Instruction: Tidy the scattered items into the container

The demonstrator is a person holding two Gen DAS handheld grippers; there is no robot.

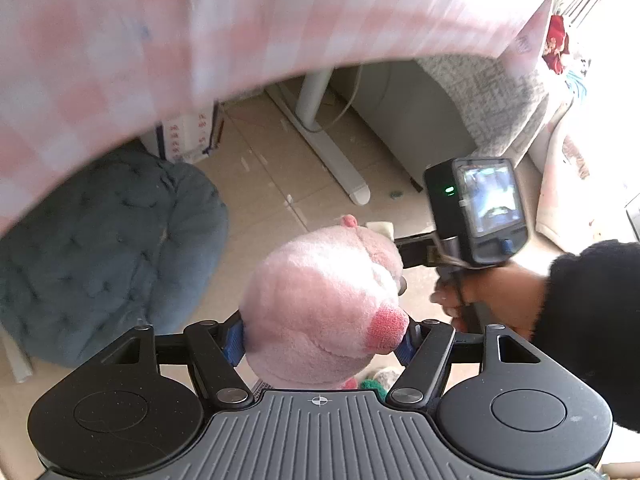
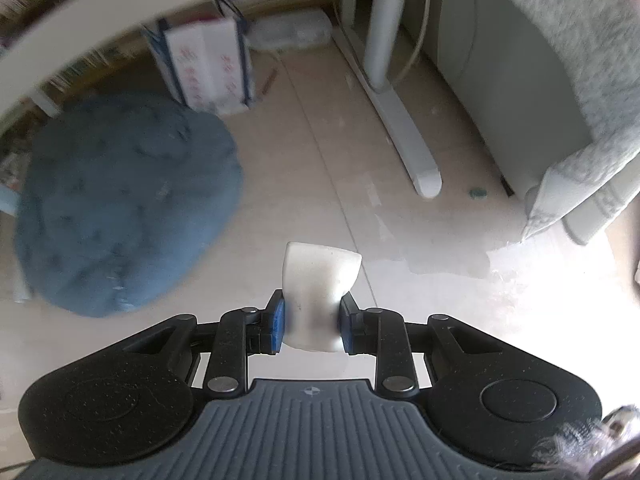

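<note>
Cushion first, far left — a round, tufted blue-grey fabric floor cushion [image 1: 108, 252] lies on the pale tiled floor [image 1: 256, 168], below the blurred edge of a pink-and-white checked cloth [image 1: 160, 32] that fills the top of my left view. Next comes my left gripper [image 1: 322, 338]: its blue pads press on both sides of a soft pink plush toy with a darker pink patch [image 1: 320, 300], held off the floor. Just beyond the plush, to its right, my right gripper [image 2: 312, 324] pinches a small white squashy block, waisted where the pads squeeze it [image 2: 318, 292]; in the left view my hand [image 1: 492, 300] in a black sleeve [image 1: 592, 320] carries it. Behind both, a white metal table leg with a long flat foot [image 2: 400, 120] stands on the tiles. Furthest right sits a grey unit draped in mottled grey-white fabric [image 2: 588, 80]. I cannot see a container in either view.
</note>
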